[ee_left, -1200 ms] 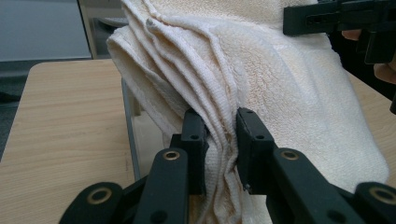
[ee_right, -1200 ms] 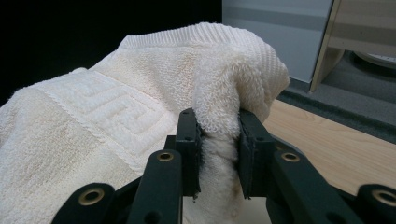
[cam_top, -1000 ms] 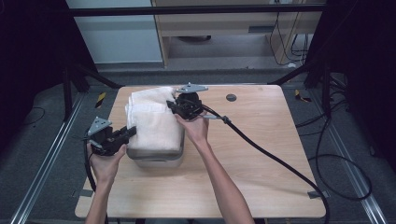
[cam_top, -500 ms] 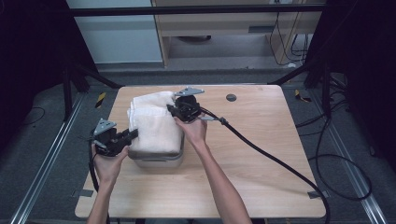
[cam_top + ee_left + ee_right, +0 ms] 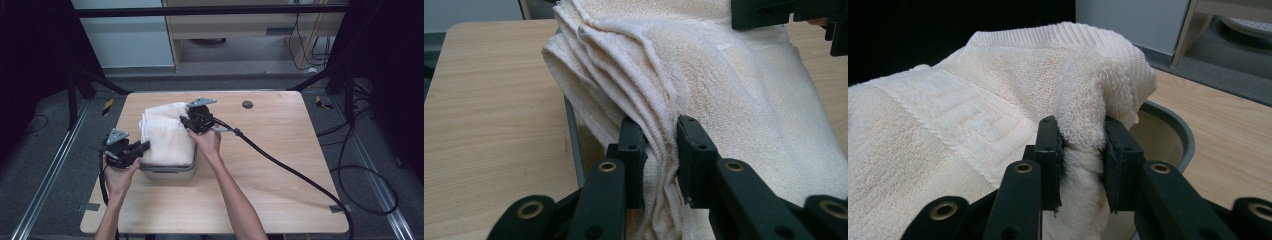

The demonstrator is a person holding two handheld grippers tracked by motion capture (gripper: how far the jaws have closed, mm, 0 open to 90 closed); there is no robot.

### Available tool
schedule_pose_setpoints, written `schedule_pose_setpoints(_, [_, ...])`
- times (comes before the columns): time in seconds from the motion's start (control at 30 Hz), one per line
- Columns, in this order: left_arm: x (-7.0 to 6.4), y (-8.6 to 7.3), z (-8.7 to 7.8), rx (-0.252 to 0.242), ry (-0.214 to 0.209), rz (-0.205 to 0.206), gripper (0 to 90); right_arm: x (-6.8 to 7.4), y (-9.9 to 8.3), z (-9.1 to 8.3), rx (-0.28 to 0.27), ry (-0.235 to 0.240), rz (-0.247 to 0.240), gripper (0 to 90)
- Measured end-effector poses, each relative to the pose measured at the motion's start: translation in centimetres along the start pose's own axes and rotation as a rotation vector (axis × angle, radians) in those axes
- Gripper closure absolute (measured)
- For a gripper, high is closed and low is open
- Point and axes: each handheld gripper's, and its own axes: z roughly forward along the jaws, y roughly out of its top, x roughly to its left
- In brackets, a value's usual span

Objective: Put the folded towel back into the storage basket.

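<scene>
A folded towel (image 5: 167,134) lies in and over a tub (image 5: 170,172) that stands on the bench (image 5: 280,195), in its left half, nearer the left edge than the right. The towel spills past the tub's far rim toward the bench's far edge. The left gripper (image 5: 142,147) sits at the towel's left side, near the bench's left edge, its fingers (image 5: 632,150) pinched on a bunch of folds. The right gripper (image 5: 184,121) sits at the towel's far right corner, fingers (image 5: 1048,160) closed on a fold above the tub's rim. Its cable (image 5: 300,175) runs across the bench to the near right corner. A round hole (image 5: 247,104) lies near the far edge, right of the towel.
</scene>
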Motion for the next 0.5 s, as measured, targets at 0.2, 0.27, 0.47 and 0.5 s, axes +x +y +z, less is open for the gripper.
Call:
schedule_pose_setpoints(0.2, [-0.1,-0.3,0.6,0.031,0.003,0.012,74.3,-0.3,-0.7,0.6,0.026,-0.004,0.006,71.6])
schedule_pose_setpoints(0.27, [-0.1,-0.5,0.8,0.04,0.006,0.012,74.2,-0.3,-0.9,0.7,0.04,-0.01,0.002,71.4])
schedule_pose_setpoints(0.47, [0.0,-0.8,1.2,0.06,0.012,0.015,74.2,-0.3,-1.5,1.3,0.059,-0.016,-0.006,71.1])
schedule_pose_setpoints(0.5, [-0.1,-0.9,1.4,0.068,0.016,0.018,74.2,-0.3,-1.6,1.4,0.062,-0.017,-0.006,71.0])
